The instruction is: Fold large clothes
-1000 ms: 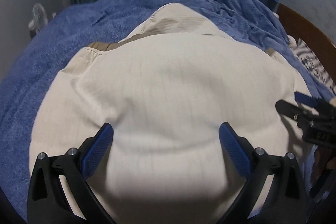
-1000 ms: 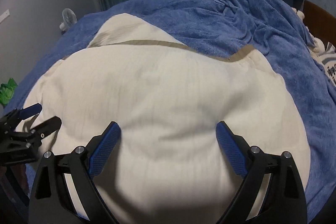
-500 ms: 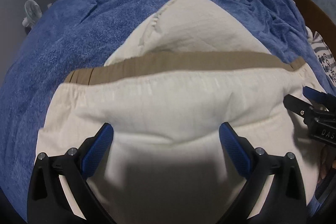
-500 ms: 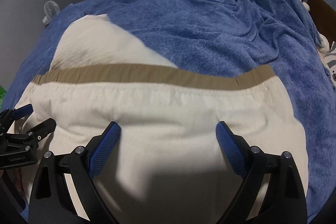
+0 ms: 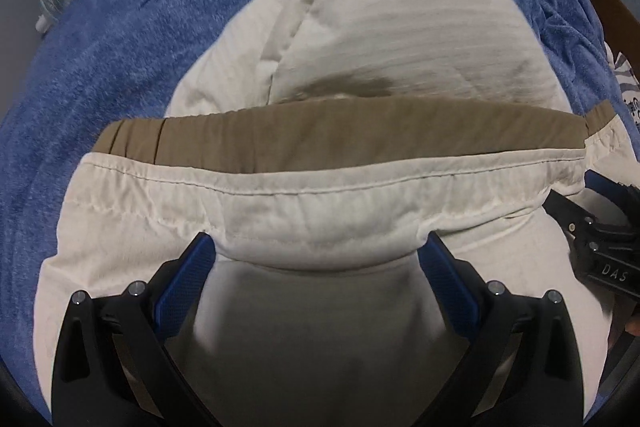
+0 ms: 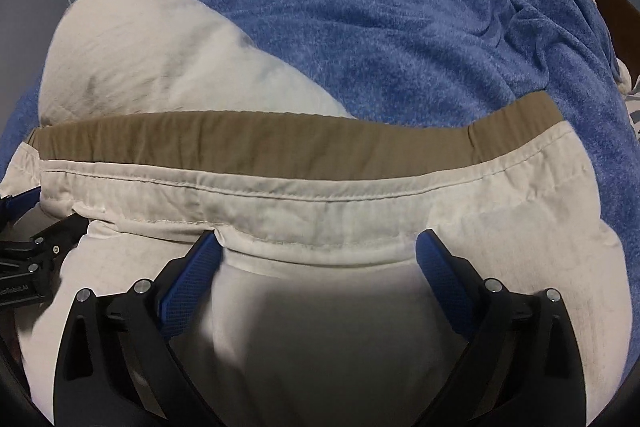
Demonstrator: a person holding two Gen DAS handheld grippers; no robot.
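A cream garment (image 5: pixel 400 39) with a tan waistband (image 5: pixel 320 139) lies on a blue blanket (image 5: pixel 120 27); it looks like trousers. It also shows in the right wrist view (image 6: pixel 152 55), waistband (image 6: pixel 256 143) across the middle. My left gripper (image 5: pixel 316 255) is open, its blue pads wide apart at the folded near edge. My right gripper (image 6: pixel 318 255) is open the same way at that edge. Each gripper shows at the side of the other's view, the right one (image 5: pixel 600 243) and the left one (image 6: pixel 36 247). Cloth fills the space between both pairs of fingers.
The blue blanket (image 6: pixel 400 27) covers the bed and bunches at the far right. A wooden bed frame (image 5: pixel 608 11) and a patterned cloth (image 5: pixel 628 83) are at the right edge. A small white fan (image 5: pixel 52 3) stands at the far left.
Both grippers have moved forward and lower over the garment. The tan waistband has come much nearer and now lies just beyond the fingertips. Both stay open.
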